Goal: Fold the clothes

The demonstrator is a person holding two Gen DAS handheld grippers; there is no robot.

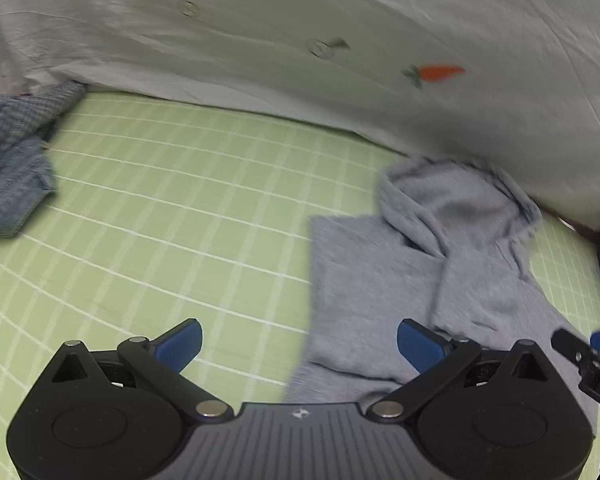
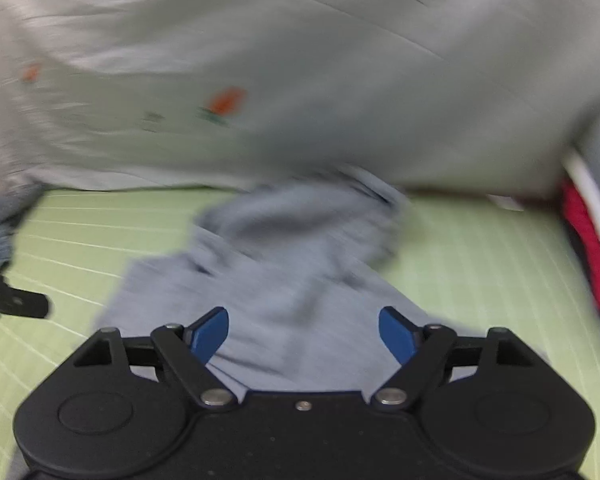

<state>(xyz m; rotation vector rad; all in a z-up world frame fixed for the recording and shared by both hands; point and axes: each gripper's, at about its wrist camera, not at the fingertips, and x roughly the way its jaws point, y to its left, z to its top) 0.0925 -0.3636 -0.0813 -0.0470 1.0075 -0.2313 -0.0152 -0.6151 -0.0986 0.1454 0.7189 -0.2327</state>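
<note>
Crumpled blue checked cloth (image 1: 12,160) at far left on green grid-lined sheet (image 1: 160,200). Left gripper (image 1: 299,344) spread wide, holding nothing, over sheet at garment's edge. Soft grey hooded garment (image 1: 420,264) lying rumpled right of centre, hood against white carrot-print quilt (image 1: 340,40). Right gripper (image 2: 303,334) spread, empty, above garment. Red item (image 2: 588,248) far right.

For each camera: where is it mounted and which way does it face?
Left wrist: on the left tool, facing green sheet, grey garment to its right; own open fingers and the right tool's tip show.
Right wrist: on the right tool, directly over the grey garment; own open fingers show.
Shared: garment, sheet, white quilt.
</note>
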